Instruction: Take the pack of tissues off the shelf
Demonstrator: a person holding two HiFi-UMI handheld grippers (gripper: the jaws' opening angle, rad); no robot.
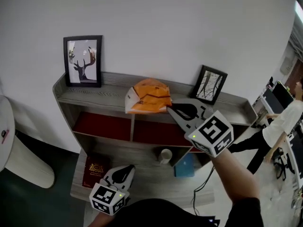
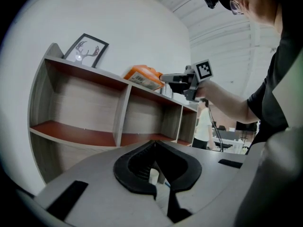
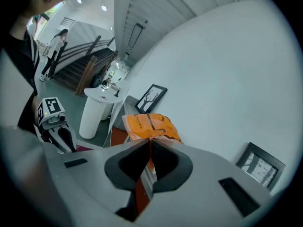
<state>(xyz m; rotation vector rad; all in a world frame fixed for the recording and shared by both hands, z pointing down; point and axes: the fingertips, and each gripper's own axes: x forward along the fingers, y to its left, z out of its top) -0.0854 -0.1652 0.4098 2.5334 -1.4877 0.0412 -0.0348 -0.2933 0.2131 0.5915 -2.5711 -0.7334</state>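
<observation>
**Item 1, nearest: my left gripper** (image 1: 124,170). I hold it low, close to my body, in front of the bottom board of the shelf (image 1: 113,91). It points about level at the shelf. The jaws are together with nothing between them. It has no part in the job at this point.

**Item 2, lower boards.** A dark red book (image 1: 96,169), a pale cup (image 1: 165,155) and a blue object (image 1: 184,166) lie here. None of them is touched.

**Item 3: my right gripper** (image 1: 171,107). My forearm is stretched forward and up to the top board. The nose is tipped slightly down and the marker cube faces up toward my head. The jaws are closed on the near edge of the pack of tissues (image 1: 150,96), and the right gripper view shows orange wrapper pinched between the pads.

**Item 4: the pack of tissues.** It is orange and sits mid-way along the top board at its front edge, between the two framed pictures. It looks tilted toward me. I cannot tell whether it has lifted clear of the board.

**Item 5, rear of the top board.** A deer picture (image 1: 83,60) stands at the left and a smaller frame (image 1: 210,84) leans at the right. Both are apart from the pack.

**Status.** The reach and the grasp look done. By my judgement, what remains is to lift the pack and draw it away from the shelf.
</observation>
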